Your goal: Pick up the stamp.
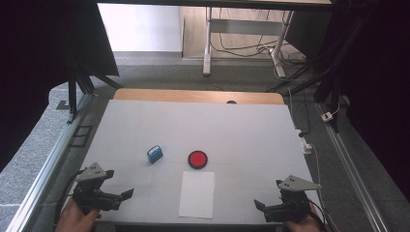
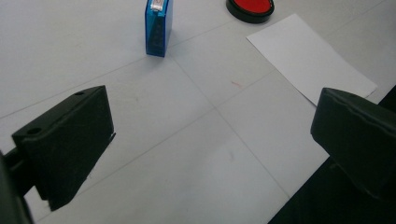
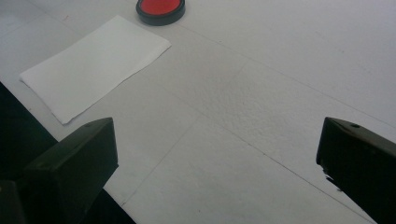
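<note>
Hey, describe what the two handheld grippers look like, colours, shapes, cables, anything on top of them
Both are black, blocky tools. The left gripper and the right gripper each carry a grey three-cornered plate on top, dotted with small holes. Each has two thick, black, wedge-shaped jaws with a matte finish; small round holes show in some. A dark cable trails from each toward the table's near edge. No sleeves show at the hands.

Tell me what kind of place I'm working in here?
Probably a lab or recording workspace: a white-topped table framed by aluminium rails, dark curtains at the sides, and loose cables on the floor under a desk behind. On the table: blue stamp, red ink pad, paper sheet.
</note>
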